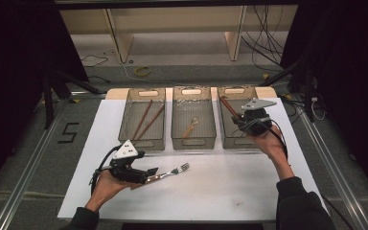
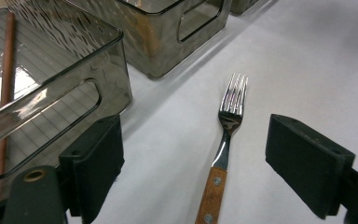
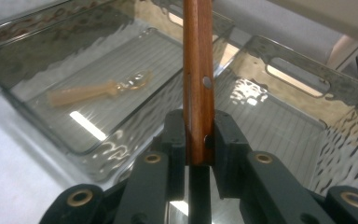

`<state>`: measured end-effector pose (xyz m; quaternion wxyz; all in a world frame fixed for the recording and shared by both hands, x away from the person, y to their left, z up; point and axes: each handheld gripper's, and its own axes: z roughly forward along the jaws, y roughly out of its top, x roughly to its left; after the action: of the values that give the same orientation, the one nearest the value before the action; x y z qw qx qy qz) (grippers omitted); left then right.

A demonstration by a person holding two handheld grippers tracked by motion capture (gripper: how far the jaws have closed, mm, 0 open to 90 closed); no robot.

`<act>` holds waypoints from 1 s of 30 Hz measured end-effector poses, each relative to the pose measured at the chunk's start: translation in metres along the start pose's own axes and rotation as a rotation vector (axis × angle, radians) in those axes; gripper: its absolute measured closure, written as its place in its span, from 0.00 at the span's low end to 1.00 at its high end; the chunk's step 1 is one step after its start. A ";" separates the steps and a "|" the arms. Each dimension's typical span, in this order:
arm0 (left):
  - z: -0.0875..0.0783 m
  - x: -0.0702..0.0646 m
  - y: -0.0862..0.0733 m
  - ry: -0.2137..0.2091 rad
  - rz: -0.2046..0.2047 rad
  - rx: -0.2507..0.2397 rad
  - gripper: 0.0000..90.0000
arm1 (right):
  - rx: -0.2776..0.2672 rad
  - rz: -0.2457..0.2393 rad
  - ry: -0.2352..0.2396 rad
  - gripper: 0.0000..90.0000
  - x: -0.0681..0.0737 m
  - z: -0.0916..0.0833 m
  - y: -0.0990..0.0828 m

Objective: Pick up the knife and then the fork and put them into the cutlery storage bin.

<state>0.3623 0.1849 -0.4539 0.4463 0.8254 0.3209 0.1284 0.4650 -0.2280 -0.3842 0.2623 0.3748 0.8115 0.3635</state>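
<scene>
While the left claw (image 2: 193, 158) straddles the fork (image 2: 223, 154) spread, the right claw (image 3: 199, 140) pinches a wooden handle (image 3: 198, 70).

A white sheet (image 1: 220, 191) covers the desk. Grey floor (image 1: 182, 62) lies beyond it, with loose cables (image 1: 263, 43) and a yellow ring (image 1: 143, 71). Pale wooden shelving (image 1: 172, 21) stands behind, between black drapes (image 1: 14, 57). A "5" (image 1: 68, 132) marks the left side.

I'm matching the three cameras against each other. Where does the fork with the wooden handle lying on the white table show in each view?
High view: fork at lower centre, by the left gripper.
Left gripper view: centre, between open jaws.
Right gripper view: not in it.
Shared landmark: middle bin.
</scene>
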 end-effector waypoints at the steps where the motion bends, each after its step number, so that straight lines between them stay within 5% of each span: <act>1: 0.000 0.000 -0.001 0.000 0.002 0.002 0.21 | 0.005 0.008 -0.003 0.86 -0.002 0.002 0.001; 12: 0.000 0.000 -0.004 -0.007 0.000 0.022 0.21 | 0.062 0.085 -0.036 0.86 -0.018 0.027 0.012; 20: -0.005 0.005 -0.003 -0.007 -0.002 0.037 0.21 | 0.116 0.097 -0.071 0.86 -0.025 0.044 0.022; 30: -0.006 0.006 -0.002 -0.003 -0.012 0.018 0.21 | 0.160 0.151 -0.101 0.86 -0.036 0.059 0.020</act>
<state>0.3637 0.1934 -0.4526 0.4400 0.8277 0.3264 0.1215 0.5357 -0.2241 -0.3980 0.2439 0.4726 0.7931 0.2970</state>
